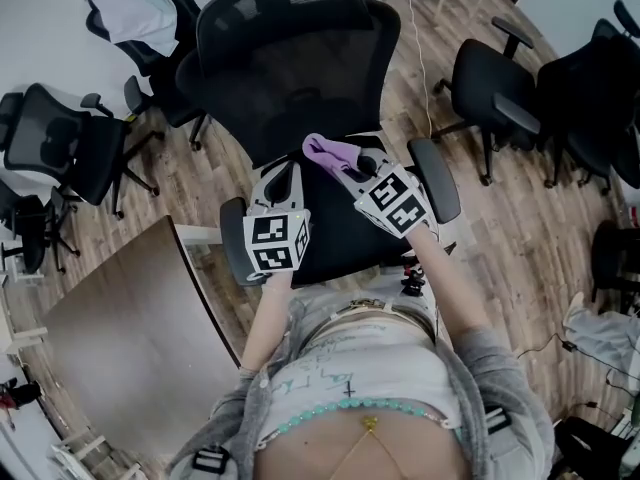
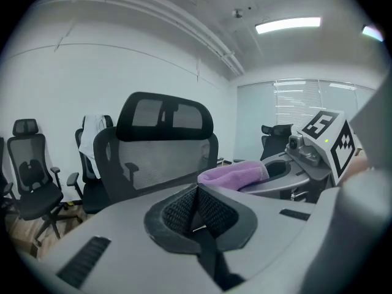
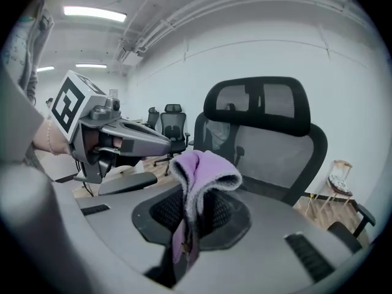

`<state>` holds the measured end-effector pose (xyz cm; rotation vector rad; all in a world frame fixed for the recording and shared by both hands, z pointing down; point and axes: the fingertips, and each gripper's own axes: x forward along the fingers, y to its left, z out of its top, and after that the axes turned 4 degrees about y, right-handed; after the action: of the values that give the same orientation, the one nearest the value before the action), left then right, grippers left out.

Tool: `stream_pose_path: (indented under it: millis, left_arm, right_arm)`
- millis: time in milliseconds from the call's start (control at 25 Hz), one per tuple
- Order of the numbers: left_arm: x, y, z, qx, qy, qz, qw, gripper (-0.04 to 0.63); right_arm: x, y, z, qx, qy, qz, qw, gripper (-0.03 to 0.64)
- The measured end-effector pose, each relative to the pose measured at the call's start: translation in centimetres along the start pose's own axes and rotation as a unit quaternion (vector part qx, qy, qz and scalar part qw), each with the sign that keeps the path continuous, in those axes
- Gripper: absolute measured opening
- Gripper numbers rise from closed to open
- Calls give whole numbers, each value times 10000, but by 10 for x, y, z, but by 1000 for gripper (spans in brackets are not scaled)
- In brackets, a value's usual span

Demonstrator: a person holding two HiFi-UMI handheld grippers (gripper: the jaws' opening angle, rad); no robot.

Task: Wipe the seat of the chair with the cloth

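**A:** While the head view is looking down on the chair (image 1: 290, 58), what is it failing to settle?

**B:** The jaws. It is showing the left gripper (image 1: 286, 170) and the right gripper (image 1: 340, 162) side by side over the seat (image 1: 335, 243). The purple cloth (image 1: 326, 149) is bunching at the right one's tip, but the grip itself is not showing from above.

**A:** Are the gripper views settling that?

**B:** Yes. The right gripper view is showing its jaws pinching the cloth in front of the chair's backrest (image 3: 269, 139), with a fold spilling over the top and a tail hanging down between them. The left gripper view is showing its own jaws pressing together on nothing, with the cloth lying off to their right.

**A:** Is the cloth touching the seat?

**B:** No view is making that clear.

**A:** What is surrounding the chair?

**B:** The head view is giving a wood-plank floor (image 1: 520, 238) and a brown table (image 1: 130, 338) beside the chair on the person's left. Black office chairs (image 1: 500, 93) are standing on both sides, and one behind it is wearing a white garment (image 1: 135, 8). The gripper views are adding white walls (image 2: 92, 72) and lit ceiling lights (image 2: 288, 24).
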<state>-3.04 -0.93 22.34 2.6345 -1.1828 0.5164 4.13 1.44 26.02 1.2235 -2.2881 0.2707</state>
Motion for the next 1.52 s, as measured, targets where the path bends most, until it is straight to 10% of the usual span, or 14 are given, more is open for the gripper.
stream_pose_path:
  millis: [600, 1520]
  left_arm:
    - [-41, -18, 101, 309, -1029, 58, 9942, 9]
    - [-50, -29, 124, 294, -1318, 134, 9908, 9]
  right_arm:
    - [-83, -5, 121, -358, -1391, -536, 9882, 48]
    - [-91, -1, 116, -61, -1395, -513, 9889, 48]
